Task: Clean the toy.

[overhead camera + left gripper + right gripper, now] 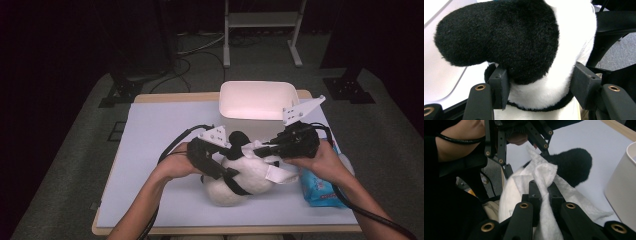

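A: What is in hand here?

B: A plush toy of white fur with a black rounded ear or limb (239,137) and a thin black band around its body, lying on the pale lilac mat (160,130) that covers the counter, just in front of the white plastic tub (256,100).

A: And who grips it?

B: The left gripper (541,82) has its jaws set part-way apart, pressed on either side of the toy where the white fur meets the black patch. In the high view that gripper (220,165) lies across the toy's left side.

A: The other one?

B: The right gripper (544,192) has its jaws pinched tight on a white fleecy wipe cloth (544,175), which rises between them and drapes over the toy. From above, the right gripper (265,147) sits just over the toy's upper right, with the cloth's end trailing out to the right of the toy.

A: Any writing to read?

B: A soft blue and white packet (317,187) lies on the mat beneath the right forearm, near the toy. It carries red and blue print, but the view is too coarse; I cannot read a brand. It may be a pack of wipes.
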`<state>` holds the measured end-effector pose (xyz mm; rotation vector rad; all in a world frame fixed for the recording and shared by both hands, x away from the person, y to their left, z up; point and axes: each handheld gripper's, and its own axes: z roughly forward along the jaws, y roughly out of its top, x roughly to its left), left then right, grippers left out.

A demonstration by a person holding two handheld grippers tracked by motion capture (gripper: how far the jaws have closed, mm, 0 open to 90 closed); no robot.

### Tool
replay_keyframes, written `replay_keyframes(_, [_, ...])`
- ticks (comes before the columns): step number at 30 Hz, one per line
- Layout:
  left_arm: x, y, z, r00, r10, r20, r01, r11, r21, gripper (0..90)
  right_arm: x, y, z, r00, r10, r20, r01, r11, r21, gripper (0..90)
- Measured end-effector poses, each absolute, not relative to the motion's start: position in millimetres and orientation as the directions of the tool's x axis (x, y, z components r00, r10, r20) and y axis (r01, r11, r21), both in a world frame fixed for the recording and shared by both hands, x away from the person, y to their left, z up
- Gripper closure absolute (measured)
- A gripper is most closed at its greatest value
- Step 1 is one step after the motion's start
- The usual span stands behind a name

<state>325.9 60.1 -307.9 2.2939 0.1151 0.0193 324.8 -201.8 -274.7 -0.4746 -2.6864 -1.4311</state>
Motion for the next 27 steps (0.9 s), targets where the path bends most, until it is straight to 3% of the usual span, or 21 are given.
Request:
replay_keyframes(7, [328,46,-314,0.996,0.084,-0.027,0.077,-0.677,0.732,36.2,324,-205,-284,-0.947,0.261,0.19,0.306,0.542,0.782,84.1])
replay_keyframes(18, [329,41,-320,0.994,0.096,-0.044,0.098,-0.685,0.722,21.1,325,-218,-300,-0.935,0.277,0.223,0.343,0.537,0.771,84.1])
replay_keyframes(27, [330,52,-332,0.992,0.11,-0.065,0.125,-0.713,0.69,17.7,323,-230,-308,-0.927,0.301,0.224,0.36,0.546,0.756,84.1])
